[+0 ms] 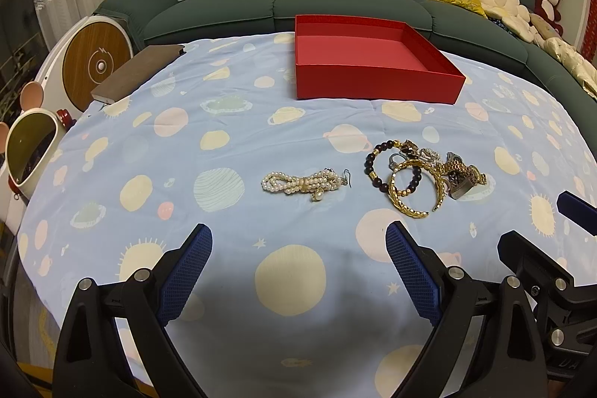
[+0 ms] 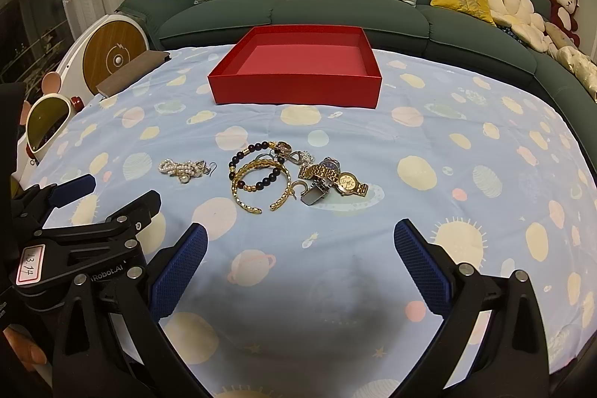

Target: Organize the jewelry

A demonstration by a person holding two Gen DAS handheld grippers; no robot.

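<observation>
An empty red box (image 1: 373,77) (image 2: 294,84) sits at the far side of a planet-print cloth. A pearl bracelet (image 1: 302,183) (image 2: 183,168) lies alone on the cloth. To its right is a pile: a dark bead bracelet (image 1: 377,161) (image 2: 257,187), a gold bangle (image 1: 410,200) (image 2: 261,189) and a gold watch (image 2: 345,181) (image 1: 466,172). My left gripper (image 1: 298,248) is open, hovering just short of the pearls. My right gripper (image 2: 300,247) is open, hovering near the pile. Neither holds anything.
A green sofa (image 1: 335,10) with cushions curves behind the table. A brown book (image 1: 138,71) lies at the cloth's left edge. A round white-and-wood device (image 1: 97,66) and a white toy (image 1: 30,144) stand off the left side. A hand (image 2: 26,349) shows at lower left.
</observation>
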